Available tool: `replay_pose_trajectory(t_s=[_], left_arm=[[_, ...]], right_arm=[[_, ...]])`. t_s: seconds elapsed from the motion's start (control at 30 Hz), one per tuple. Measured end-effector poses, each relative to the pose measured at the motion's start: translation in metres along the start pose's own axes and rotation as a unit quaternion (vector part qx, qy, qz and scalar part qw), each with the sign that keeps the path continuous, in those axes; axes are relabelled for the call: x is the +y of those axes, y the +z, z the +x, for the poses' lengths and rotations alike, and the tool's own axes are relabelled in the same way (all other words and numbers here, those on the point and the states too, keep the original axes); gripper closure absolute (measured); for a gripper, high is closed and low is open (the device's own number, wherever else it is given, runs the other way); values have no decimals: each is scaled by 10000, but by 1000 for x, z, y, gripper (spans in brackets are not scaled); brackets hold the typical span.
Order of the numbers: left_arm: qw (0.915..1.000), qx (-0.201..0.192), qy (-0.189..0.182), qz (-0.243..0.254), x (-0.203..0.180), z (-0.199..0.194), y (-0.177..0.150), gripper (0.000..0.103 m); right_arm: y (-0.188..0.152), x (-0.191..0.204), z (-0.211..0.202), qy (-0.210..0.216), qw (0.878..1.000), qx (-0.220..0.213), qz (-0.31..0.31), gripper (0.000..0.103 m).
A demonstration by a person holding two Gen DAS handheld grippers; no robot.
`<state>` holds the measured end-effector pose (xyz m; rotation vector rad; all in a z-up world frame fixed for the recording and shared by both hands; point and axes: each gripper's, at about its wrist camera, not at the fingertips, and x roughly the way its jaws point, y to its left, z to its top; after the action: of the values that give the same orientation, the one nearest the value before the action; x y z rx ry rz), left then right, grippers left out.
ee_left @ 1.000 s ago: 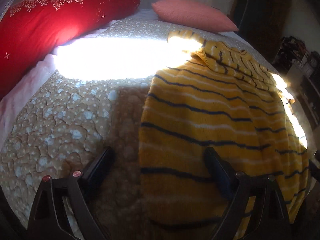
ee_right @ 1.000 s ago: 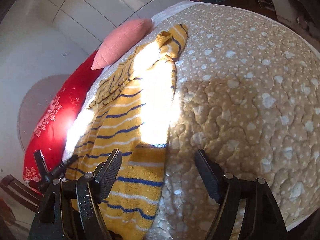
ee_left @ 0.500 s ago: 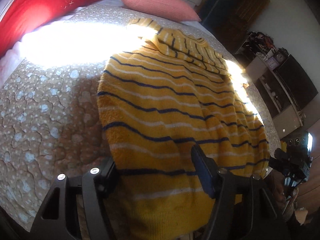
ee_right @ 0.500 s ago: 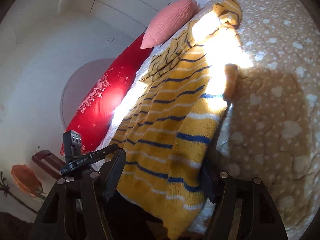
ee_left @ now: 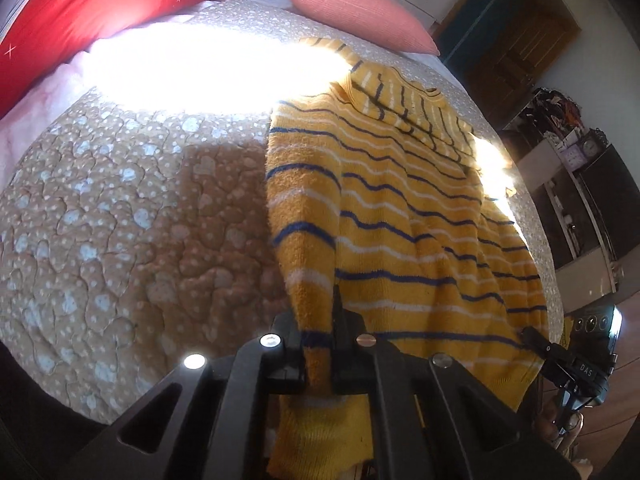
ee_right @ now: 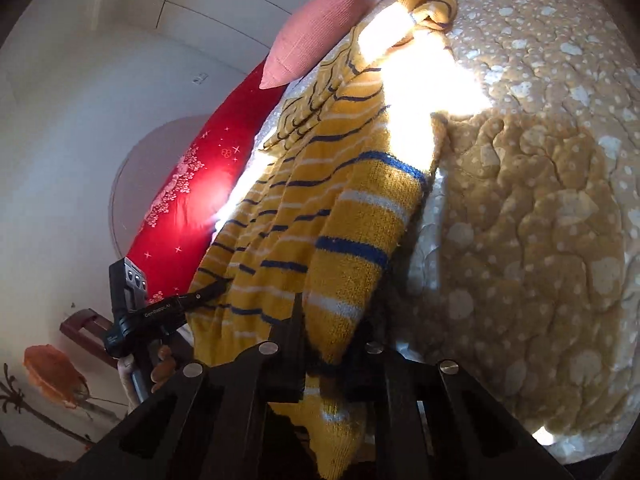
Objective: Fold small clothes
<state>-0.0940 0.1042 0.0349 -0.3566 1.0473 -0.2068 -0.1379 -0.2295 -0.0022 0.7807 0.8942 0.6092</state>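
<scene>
A yellow knit sweater with blue and white stripes lies on the bed, its collar toward the pillows. My left gripper is shut on the sweater's near left hem corner, the cloth pinched between the jaws and hanging below. My right gripper is shut on the sweater at its near right hem corner, which is lifted off the quilt. Each gripper shows in the other's view: the right one at the lower right of the left wrist view, the left one at the lower left of the right wrist view.
The bed carries a tan quilt with white dots. A red pillow and a pink pillow lie at the head. Dark shelves with clutter stand past the bed's right side. A strong patch of sunlight crosses the quilt.
Both grippers went from open over the hem to shut on the sweater's near corners. The hem now rises off the quilt at both corners.
</scene>
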Motion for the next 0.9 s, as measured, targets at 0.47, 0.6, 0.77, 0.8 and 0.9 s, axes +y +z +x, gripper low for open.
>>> replay_pose_trajectory(t_s=[0.47,0.6,0.77,0.8,0.9], left_arm=[[9999,53,84,84,-18,-17,-48,96],[9998,-115,30,134,-19,-24,-28,96],[9989,-339,-136,291,-30,-25,19,96],[9989,-369,-165,248,-32,-23,33,96],[9990,-397,-179,73,-37,-14,82,96]], right_arm=[[-37,-18,-48,-127,9991,-169,369,88],[-27,-8,-45,-110,9996,-183,177,91],[28,11,-50,-4,9988,-455,-178,94],[43,16,-49,-12,9983,-524,-264,94],[93,32,-39,-71,9960,-762,-455,95]])
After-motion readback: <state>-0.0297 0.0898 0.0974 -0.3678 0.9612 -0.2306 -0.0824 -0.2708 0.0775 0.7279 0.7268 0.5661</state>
